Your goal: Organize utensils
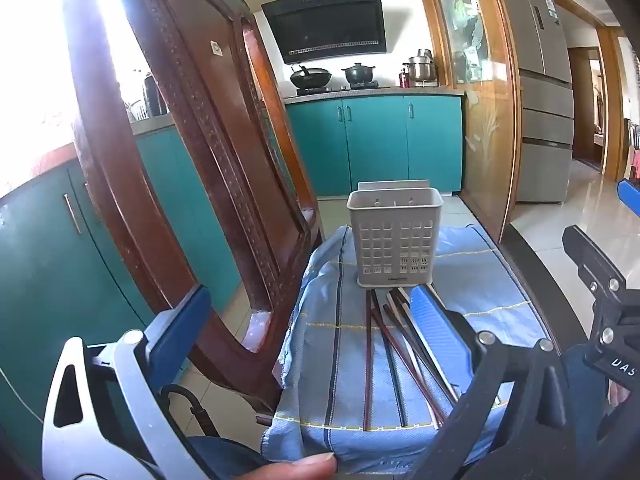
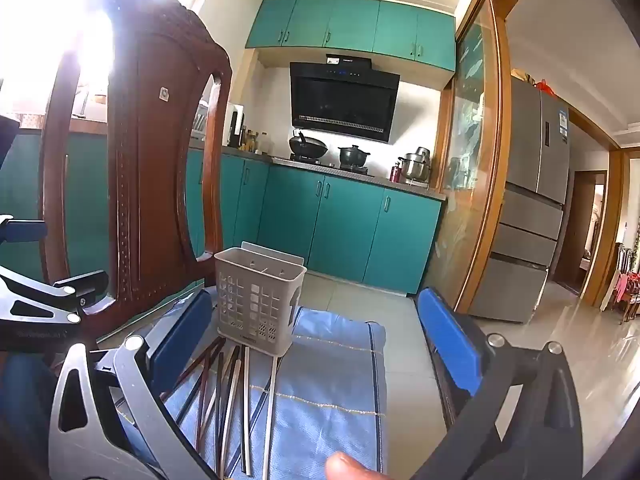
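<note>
A grey perforated utensil holder (image 1: 394, 236) (image 2: 258, 304) stands upright at the far end of a blue cloth (image 1: 480, 280) (image 2: 332, 380). Several chopsticks (image 1: 384, 352) (image 2: 232, 392), dark red, black and white, lie loose on the cloth in front of it, fanned towards me. My left gripper (image 1: 308, 320) is open wide above their near ends, its right pad (image 1: 436, 320) over the rightmost sticks. My right gripper (image 2: 316, 340) is open too, with nothing between its blue pads; the holder and sticks sit by its left finger.
A carved wooden chair back (image 1: 192, 160) (image 2: 152, 160) rises close on the left of the cloth. Teal kitchen cabinets (image 1: 376, 140), a stove with pots and a grey fridge (image 2: 528, 208) stand beyond. A thumb (image 1: 304, 468) shows at the bottom edge.
</note>
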`<state>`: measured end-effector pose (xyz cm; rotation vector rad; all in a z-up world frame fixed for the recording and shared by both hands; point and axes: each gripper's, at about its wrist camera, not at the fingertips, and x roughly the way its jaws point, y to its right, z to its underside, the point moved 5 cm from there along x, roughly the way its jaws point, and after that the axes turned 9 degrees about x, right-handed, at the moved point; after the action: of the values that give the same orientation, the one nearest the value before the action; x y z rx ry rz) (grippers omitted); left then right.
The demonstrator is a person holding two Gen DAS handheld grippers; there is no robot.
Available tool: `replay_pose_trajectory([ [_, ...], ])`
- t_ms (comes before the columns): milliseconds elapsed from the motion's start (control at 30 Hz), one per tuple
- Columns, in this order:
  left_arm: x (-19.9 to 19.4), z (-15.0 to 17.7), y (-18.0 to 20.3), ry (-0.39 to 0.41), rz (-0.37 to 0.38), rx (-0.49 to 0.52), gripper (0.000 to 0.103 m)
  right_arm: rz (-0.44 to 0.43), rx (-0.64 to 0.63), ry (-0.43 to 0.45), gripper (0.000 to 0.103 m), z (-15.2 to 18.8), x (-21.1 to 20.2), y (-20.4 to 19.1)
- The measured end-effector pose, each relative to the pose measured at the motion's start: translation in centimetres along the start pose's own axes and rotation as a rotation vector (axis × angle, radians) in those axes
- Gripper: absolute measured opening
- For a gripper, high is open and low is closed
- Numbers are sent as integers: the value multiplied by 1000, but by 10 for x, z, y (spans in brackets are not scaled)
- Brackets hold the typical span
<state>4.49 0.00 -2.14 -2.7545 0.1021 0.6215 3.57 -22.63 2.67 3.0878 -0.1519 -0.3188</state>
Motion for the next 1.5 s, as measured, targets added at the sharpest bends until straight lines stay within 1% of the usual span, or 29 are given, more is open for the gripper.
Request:
replay_pose_trajectory([
  [233,1,0,0,1,-8,1,99,1,-13,6,101,-2,-4,-3],
  [667,-10,-8,5,29,5,14,99,-13,-12,24,101,-7,-9,-3],
  [1500,-10,-5,11,20,6,15,99,-20,-14,27,101,-3,-8,-1],
])
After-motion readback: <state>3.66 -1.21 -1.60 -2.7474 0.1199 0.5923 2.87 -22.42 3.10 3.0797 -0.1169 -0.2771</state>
